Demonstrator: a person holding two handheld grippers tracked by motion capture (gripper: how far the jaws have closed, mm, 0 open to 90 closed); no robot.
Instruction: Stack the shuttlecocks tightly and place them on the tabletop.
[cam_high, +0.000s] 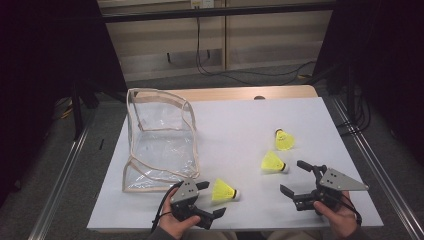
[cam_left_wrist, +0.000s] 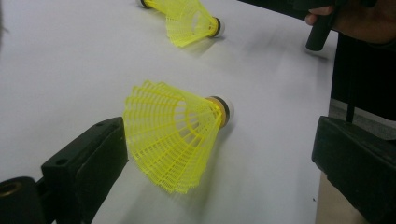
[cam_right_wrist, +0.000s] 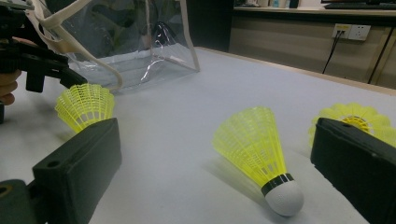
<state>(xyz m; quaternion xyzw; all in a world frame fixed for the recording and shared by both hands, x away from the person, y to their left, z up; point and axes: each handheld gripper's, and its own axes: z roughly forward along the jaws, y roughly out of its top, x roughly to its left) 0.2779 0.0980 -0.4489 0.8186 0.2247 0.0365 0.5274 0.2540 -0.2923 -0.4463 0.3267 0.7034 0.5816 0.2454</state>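
Three yellow shuttlecocks on white table (cam_high: 235, 125): near shuttlecock (cam_high: 224, 191) lying between wide jaws of left claw (cam_high: 209, 199), untouched; middle shuttlecock (cam_high: 273, 163) before right claw (cam_high: 296, 178), also wide; far shuttlecock (cam_high: 284, 140) upright. One clear bag (cam_high: 159, 142), contents unclear.

Setting: indoor lab or test room. White-topped table (cam_high: 300, 115) on metal floor rails (cam_high: 60, 175); dark curtains (cam_high: 45, 60) either side. Wall sockets (cam_right_wrist: 351, 31) with trailing cables (cam_high: 210, 67).

No legible text, label, brand, number or sign is appearing on any object; all visible markings are remaining too small to read.
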